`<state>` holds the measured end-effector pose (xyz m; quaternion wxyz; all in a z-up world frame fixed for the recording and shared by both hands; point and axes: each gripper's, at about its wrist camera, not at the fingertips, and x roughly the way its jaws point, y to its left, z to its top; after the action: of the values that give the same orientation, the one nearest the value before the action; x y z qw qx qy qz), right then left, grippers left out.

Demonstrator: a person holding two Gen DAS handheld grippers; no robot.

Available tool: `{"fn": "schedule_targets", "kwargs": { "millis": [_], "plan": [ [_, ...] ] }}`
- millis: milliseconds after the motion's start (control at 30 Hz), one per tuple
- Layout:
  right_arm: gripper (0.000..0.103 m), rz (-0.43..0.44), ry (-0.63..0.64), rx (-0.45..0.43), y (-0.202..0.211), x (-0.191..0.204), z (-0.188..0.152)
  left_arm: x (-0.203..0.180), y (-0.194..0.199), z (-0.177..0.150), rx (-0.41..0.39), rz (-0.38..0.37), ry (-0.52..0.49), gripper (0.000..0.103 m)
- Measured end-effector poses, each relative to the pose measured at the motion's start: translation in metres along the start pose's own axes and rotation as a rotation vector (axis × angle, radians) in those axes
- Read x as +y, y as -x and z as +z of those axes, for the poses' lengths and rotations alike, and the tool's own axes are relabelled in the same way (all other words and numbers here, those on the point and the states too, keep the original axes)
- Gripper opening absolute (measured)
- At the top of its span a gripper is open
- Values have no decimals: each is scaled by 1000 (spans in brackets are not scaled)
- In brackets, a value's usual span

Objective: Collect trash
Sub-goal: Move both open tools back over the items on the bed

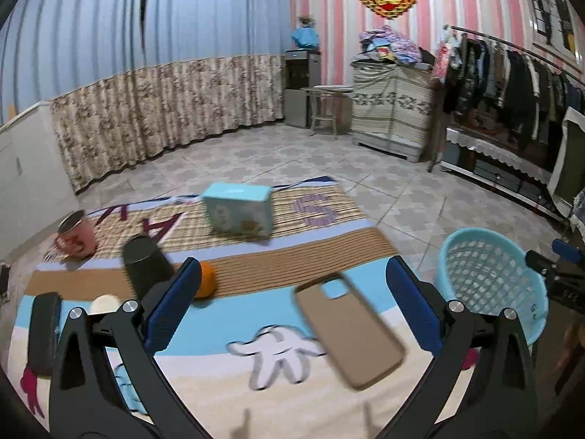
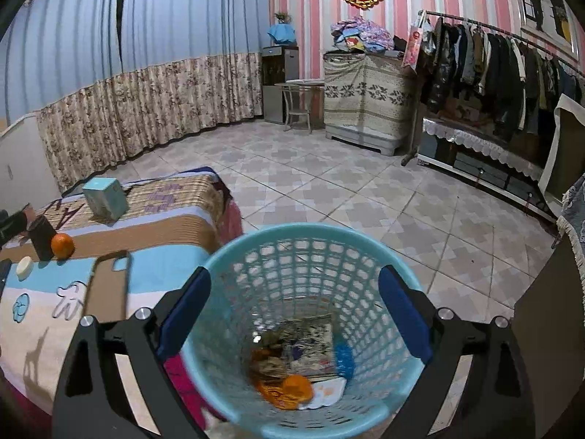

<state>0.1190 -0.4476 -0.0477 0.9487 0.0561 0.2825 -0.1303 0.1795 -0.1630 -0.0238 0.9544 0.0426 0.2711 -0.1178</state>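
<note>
The left gripper (image 1: 292, 307) is held spread wide and empty above the table (image 1: 204, 333), while the right gripper (image 2: 294, 314) is likewise spread and empty over the blue basket (image 2: 219, 256), which stands just beside the table's edge. Trash (image 2: 296, 362) is already seen at the basket's bottom: a mix of paper, wrappers and orange scraps, too blurred to be counted. On the table, one phone case (image 1: 349, 329), one orange (image 1: 206, 285), one dark cup (image 1: 146, 267), one pink mug (image 1: 75, 236), one teal box (image 1: 239, 212), one pale round piece (image 1: 104, 303) and one black object (image 1: 45, 333) at the left edge are counted. Which of these is meant as trash cannot be told for certain. The pale round piece is judged light and small, best pinched across its width. The orange is judged firm but rounded and liable to roll, so it would be taken across its middle. The case is judged light, thin and flexible, and would be gripped at a long edge.
</note>
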Motion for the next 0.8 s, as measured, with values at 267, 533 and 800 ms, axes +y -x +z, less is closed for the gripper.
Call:
{"fn": "schedule_targets", "kwargs": {
  "millis": [267, 533, 800],
  "plan": [
    [91, 55, 38, -21, 2, 71, -1, 90, 1, -15, 32, 104, 78, 97],
    [91, 114, 92, 11, -10, 149, -10, 167, -4, -39, 76, 194, 115, 97],
    [91, 136, 151, 52, -27, 209, -21, 226, -36, -64, 155, 201, 199, 97]
  ]
}}
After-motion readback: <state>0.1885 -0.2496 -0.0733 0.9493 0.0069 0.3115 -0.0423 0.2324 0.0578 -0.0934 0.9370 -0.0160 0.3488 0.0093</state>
